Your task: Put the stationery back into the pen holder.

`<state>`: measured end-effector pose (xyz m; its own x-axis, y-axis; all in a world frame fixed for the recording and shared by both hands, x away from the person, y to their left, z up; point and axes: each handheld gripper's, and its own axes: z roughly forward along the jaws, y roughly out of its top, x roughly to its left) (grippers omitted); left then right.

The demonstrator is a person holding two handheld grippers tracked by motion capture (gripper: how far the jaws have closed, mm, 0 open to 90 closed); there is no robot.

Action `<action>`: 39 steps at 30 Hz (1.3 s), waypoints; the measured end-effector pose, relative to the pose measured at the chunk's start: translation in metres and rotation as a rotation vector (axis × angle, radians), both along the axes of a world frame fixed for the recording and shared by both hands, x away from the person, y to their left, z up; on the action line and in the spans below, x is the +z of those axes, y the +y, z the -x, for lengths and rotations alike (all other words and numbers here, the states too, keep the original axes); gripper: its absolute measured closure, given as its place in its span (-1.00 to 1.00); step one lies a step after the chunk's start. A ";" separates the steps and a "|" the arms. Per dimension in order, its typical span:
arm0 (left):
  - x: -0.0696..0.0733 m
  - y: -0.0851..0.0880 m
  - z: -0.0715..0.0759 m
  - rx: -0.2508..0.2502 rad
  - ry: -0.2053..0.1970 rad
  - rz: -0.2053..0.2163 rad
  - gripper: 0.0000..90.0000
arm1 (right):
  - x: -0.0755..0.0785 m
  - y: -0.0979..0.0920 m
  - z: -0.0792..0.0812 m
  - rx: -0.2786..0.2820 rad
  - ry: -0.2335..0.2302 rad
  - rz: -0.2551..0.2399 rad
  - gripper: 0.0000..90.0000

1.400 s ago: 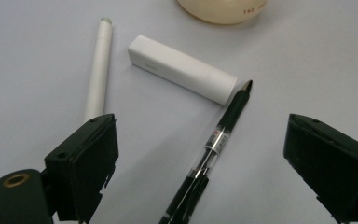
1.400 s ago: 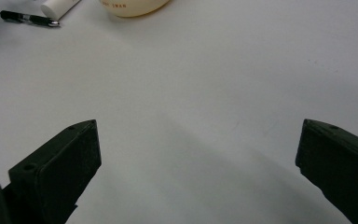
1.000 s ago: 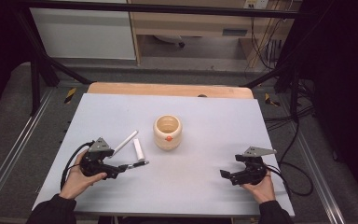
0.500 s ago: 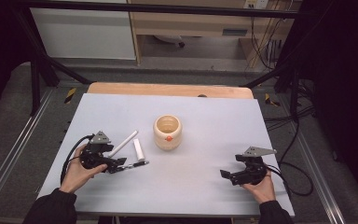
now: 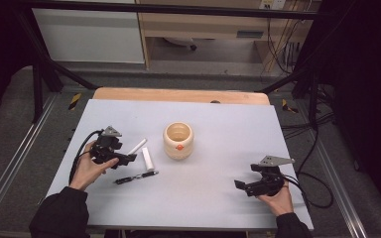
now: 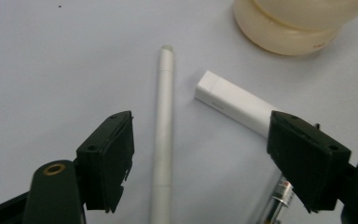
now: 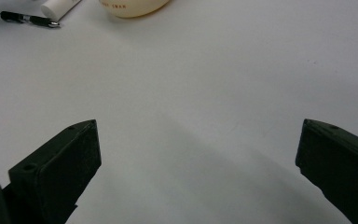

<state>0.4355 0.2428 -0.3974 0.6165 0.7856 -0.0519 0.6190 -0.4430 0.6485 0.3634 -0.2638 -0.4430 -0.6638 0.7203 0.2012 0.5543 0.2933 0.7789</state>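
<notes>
A: What's nearest?

B: The left gripper (image 6: 200, 163), jaws spread and just now narrowing a little, straddles the white stick (image 6: 164, 126) without touching it.

A: Beyond it?

B: The white block (image 6: 235, 103), then the cream pot (image 5: 178, 140). The right gripper (image 5: 248, 186) stands spread, holding nothing.

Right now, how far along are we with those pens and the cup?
Nothing looks done: the cream cup shows no items inside from above. In hand: the left tool has its jaws open astride the white pen, not gripping; they have just been closing. Left: the white pen, the white stick and the black pen all lie on the table. The right tool waits open.
</notes>
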 end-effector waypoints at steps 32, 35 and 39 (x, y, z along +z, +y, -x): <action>-0.032 -0.015 -0.039 -0.005 0.029 -0.100 0.51 | 0.000 0.000 0.001 0.004 0.003 0.003 -0.98; -0.032 -0.018 -0.040 -0.013 0.037 -0.115 0.55 | 0.000 0.000 0.001 0.002 0.003 0.001 -0.98; -0.031 -0.023 -0.042 -0.027 0.035 -0.126 0.59 | 0.000 0.000 0.001 0.004 0.003 0.003 -0.98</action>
<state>0.4771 0.2201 -0.4281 0.6369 0.7705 0.0242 0.6274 -0.5363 0.5646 0.3624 -0.2635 -0.4430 -0.6659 0.7185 0.2008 0.5553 0.2975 0.7766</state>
